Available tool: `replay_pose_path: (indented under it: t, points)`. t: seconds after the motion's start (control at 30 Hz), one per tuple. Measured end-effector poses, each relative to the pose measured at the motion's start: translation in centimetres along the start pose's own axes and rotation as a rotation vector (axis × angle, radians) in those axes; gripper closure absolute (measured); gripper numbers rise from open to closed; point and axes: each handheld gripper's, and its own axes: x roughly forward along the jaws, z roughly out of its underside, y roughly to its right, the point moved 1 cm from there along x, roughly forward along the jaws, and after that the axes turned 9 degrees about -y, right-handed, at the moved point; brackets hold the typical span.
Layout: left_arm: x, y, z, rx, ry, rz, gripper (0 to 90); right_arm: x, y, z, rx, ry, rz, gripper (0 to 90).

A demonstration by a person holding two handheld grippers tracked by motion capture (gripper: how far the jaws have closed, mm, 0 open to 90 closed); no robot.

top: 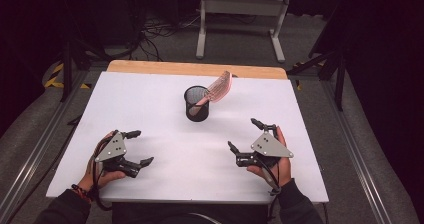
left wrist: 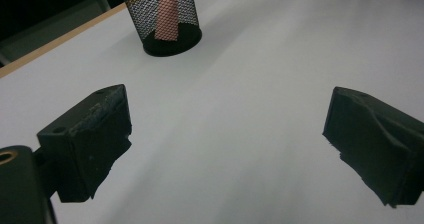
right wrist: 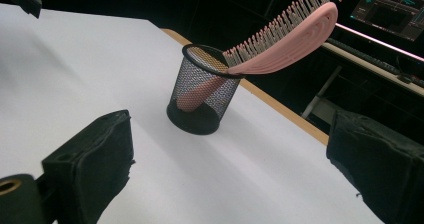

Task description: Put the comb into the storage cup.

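We see the pink hairbrush (top: 218, 89) standing handle-down in the black mesh cup (top: 196, 104), its bristled head leaning out over the rim toward two o'clock. The cup sits on the white table (top: 150, 99), toward twelve o'clock from both hands. Our left gripper (top: 136, 147) at seven o'clock and right gripper (top: 245, 134) at five o'clock have jaws spread wide, holding nothing.
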Motion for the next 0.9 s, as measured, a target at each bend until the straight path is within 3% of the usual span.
replay_pose_path:
  t: [0.5, 0.9]
  points:
    - [0.0, 0.0, 0.0, -0.001, -0.002, 0.002, 5.8, -0.1, -0.4, 1.9, -0.013, -0.034, 0.018, 5.7]
    - [0.0, 0.0, 0.0, -0.005, 0.000, 0.004, 5.8, -0.2, 0.1, 3.8, -0.007, -0.059, 0.035, 5.7]
